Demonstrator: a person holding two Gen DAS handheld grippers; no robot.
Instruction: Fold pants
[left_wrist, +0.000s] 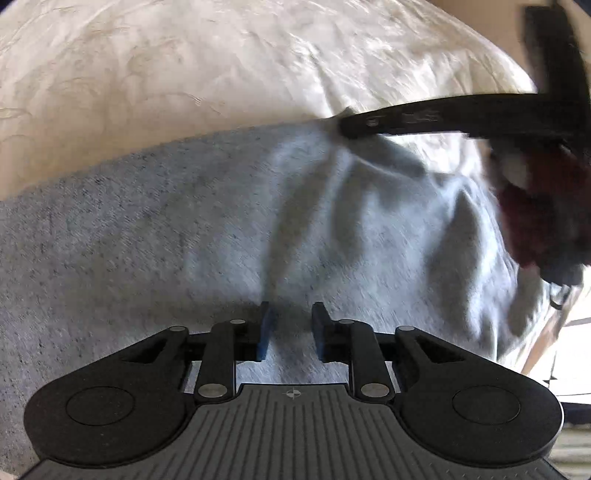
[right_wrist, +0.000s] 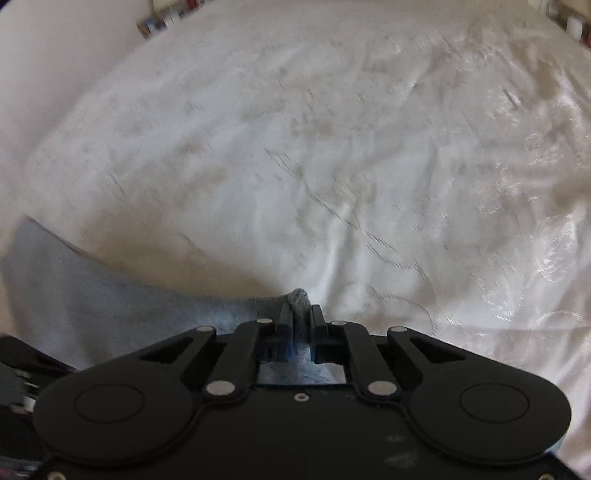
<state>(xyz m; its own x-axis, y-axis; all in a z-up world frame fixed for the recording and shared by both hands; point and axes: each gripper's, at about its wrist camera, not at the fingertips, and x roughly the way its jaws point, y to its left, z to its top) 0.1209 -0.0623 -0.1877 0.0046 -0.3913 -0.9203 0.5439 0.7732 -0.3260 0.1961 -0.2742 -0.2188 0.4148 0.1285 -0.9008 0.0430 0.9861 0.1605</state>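
Pinching a small tuft of the grey pants, the right gripper has its fingers clenched on only a nub of cloth, which pokes out at twelve o'clock past the tips. From there the fabric sweeps away toward nine o'clock, lifted clear of the white bed that fills the rest of that view.

The left gripper is released: its blue-padded fingers stand apart with cloth beneath the gap, hovering over or resting on the pants, though contact cannot be judged. The garment spreads across the whole middle of this view, flat toward nine o'clock and bunched into ridges toward two o'clock, where the right gripper's finger reaches in and draws the cloth up. The bed lies beyond at twelve o'clock.

Risks, as I judge them:
- The right grip is shallow; a quick pull could let the tuft slip free and drop the fold.
- Only one layer may be caught, so the layer below could lag and wrinkle.
- With the left fingers open, nothing pins the garment; dragging may slide the whole thing across the smooth cover instead of folding it.
- The ridges at two o'clock could get pressed in as creases.
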